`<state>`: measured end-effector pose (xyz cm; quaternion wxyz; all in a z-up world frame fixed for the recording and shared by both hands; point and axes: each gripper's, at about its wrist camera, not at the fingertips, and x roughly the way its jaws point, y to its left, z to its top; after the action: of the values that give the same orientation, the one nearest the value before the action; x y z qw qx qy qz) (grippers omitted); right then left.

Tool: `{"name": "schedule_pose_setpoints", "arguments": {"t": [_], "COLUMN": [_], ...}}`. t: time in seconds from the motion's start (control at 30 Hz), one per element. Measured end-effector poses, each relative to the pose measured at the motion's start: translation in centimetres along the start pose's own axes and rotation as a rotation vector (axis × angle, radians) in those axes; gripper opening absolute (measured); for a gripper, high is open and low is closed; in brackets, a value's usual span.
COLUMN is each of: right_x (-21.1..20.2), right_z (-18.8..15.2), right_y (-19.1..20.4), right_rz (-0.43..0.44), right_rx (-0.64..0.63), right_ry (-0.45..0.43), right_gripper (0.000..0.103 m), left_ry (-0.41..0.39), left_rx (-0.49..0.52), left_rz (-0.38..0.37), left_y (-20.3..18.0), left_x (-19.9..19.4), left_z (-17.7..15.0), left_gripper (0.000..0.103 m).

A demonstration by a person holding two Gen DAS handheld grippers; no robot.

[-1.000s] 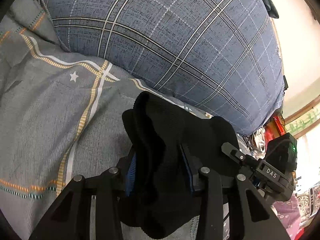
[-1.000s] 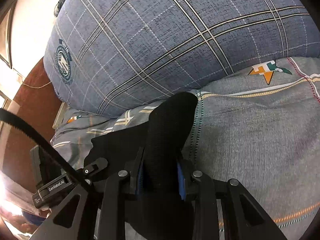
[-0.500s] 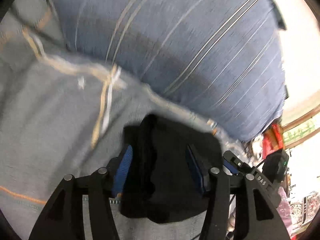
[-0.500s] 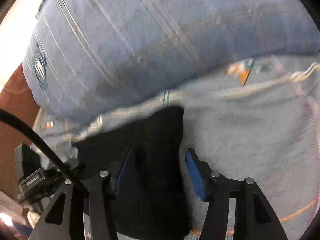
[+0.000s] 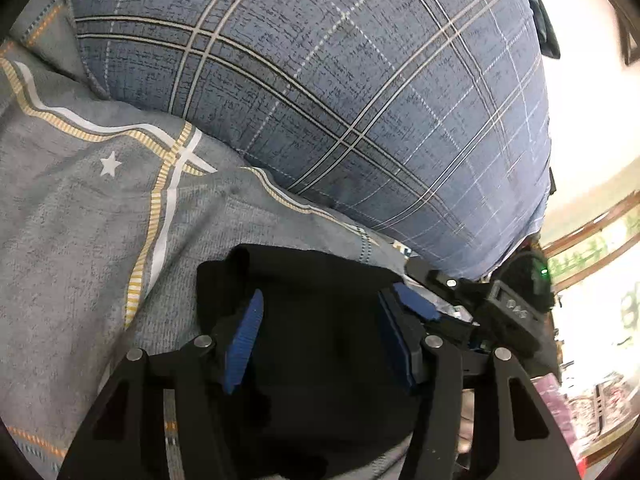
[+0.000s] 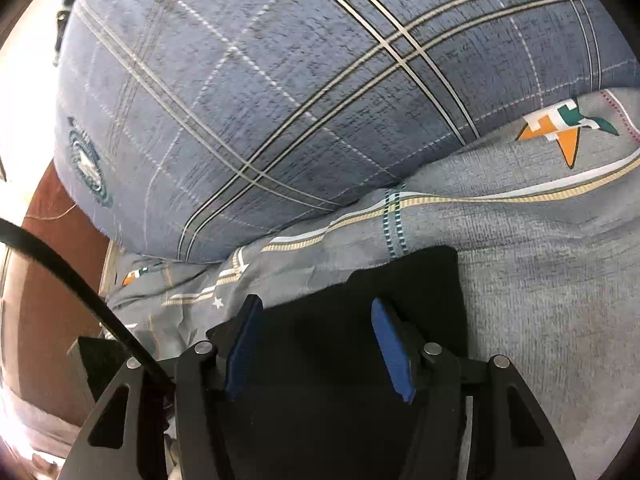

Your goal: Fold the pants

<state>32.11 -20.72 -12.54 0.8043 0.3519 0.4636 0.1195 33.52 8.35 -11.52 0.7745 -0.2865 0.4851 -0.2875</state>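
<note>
Left gripper (image 5: pixel 322 332): jaws spread wide, blue pads clear of the cloth on both sides; a second ago they were pinched on a bunched ridge of the pants.
Right gripper (image 6: pixel 320 344): jaws likewise wide apart, holding nothing; a second ago they were clamped on a raised roll of the fabric.
Pants (image 5: pixel 316 280): black, lying flat on the grey bedsheet (image 5: pixel 80 220), their far edge just short of the big blue plaid pillow (image 5: pixel 340 92). The humps that stood up between the pads a second ago have dropped flat.
Right-hand view: the pants (image 6: pixel 400 280) show a squared far corner on the bedsheet (image 6: pixel 540 260), near the pillow (image 6: pixel 280 100).
What changed: both grippers have let go at nearly the same time.
Meaning for the task: this looks like the end of one fold, with the carried edge laid down. Whether the layers line up underneath is hidden by the grippers.
Next: probably pull back, then smooth the cloth or take another fold.
</note>
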Motion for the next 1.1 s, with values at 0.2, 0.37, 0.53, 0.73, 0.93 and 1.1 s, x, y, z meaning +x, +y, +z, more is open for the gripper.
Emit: {"name": "schedule_pose_setpoints", "arguments": {"t": [0.2, 0.37, 0.53, 0.73, 0.93, 1.1], "right_x": [-3.5, -6.9, -6.1, -5.4, -9.0, -10.7], "right_z": [-2.3, -7.9, -11.0, -11.3, -13.2, -18.1], "right_y": [3.0, 4.2, 2.2, 2.8, 3.2, 3.1], "right_rz": [-0.069, -0.142, -0.236, -0.278, -0.218, -0.235], "right_rx": [-0.117, -0.241, -0.26, -0.32, -0.285, -0.311], "right_ry": [-0.081, -0.126, -0.092, -0.099, -0.166, -0.181], "right_gripper": [0.062, 0.062, 0.062, 0.07, 0.07, 0.072], "left_ry": [-0.021, 0.024, -0.003, -0.007, -0.066, -0.079], "left_rx": [0.113, 0.255, 0.287, 0.158, 0.151, 0.216], "left_rz": [0.22, 0.43, 0.469, 0.337, 0.363, 0.44], "left_y": [-2.4, -2.4, -2.4, -0.1, -0.6, -1.6], "left_x": [-2.6, -2.7, -2.4, -3.3, -6.3, -7.1], "left_z": [-1.4, -5.7, -6.6, -5.9, -6.3, -8.9], "left_gripper": [0.056, 0.057, 0.057, 0.067, 0.067, 0.067]}}
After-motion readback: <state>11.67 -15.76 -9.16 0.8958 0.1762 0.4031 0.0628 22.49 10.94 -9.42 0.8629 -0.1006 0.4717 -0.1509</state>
